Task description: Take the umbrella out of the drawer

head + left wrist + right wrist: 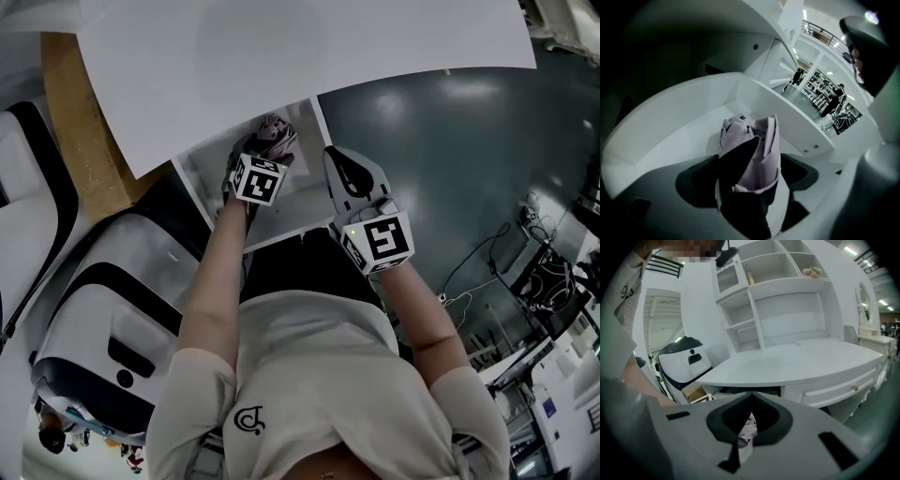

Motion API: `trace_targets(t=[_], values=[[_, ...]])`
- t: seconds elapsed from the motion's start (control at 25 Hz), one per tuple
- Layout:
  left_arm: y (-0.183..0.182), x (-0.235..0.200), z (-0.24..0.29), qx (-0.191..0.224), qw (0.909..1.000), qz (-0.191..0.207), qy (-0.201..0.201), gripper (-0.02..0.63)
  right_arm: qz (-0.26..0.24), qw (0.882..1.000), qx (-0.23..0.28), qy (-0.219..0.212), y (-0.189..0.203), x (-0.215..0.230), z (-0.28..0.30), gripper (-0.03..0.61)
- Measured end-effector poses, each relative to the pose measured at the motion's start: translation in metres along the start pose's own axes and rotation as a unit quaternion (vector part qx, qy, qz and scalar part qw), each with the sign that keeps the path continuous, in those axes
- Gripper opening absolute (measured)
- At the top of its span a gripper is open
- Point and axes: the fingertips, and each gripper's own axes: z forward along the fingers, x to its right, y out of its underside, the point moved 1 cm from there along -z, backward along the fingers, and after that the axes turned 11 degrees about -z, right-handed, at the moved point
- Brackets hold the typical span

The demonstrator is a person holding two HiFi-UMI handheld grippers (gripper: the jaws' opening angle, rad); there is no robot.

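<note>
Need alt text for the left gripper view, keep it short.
Left gripper has its jaws wide open on either side of a folded lilac-and-dark umbrella in an open white drawer. The pads do not appear to press on the umbrella.

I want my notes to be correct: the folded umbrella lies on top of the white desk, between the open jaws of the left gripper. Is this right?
Not on top of the desk: the left gripper view shows the umbrella lying inside the open drawer. The rest stands: it is between the open jaws of the left gripper.
</note>
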Motion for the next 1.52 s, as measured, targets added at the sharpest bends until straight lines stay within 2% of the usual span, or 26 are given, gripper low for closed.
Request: trace_targets(t=[0.24,0.36,0.56,0.72,1.16,1.36,1.52], values=[[0.001,-0.011,0.013,0.006,0.9984,0.022,-0.051,0.402,0.02,1.0,-0.013,0.006,0.017,0.006,0.0,0.006],[0.003,-0.015,0.01,0.022,0.997,0.028,-0.068,0.326,0.027,0.999,-0.017,0.008,0.024,0.007,-0.003,0.006],[0.002,-0.015,0.004,0.011,0.9978,0.026,-0.059,0.254,0.028,0.999,-0.017,0.011,0.023,0.011,-0.007,0.006],[0.0,-0.003,-0.004,0.008,0.9976,0.044,-0.053,0.239,0.02,1.0,-0.015,0.008,0.019,0.013,-0.012,0.006],[-0.043,0.039,-0.093,0.108,0.9912,0.064,-0.042,0.225,0.005,1.0,0.01,-0.001,-0.013,0.015,-0.036,0.006],[-0.055,0.059,-0.142,0.155,0.9844,0.061,-0.057,0.225,-0.009,0.999,0.036,-0.02,-0.038,0.009,-0.051,0.006],[-0.064,0.078,-0.185,0.202,0.9752,0.057,-0.071,0.225,-0.031,0.997,0.055,-0.037,-0.06,0.004,-0.068,0.006]])
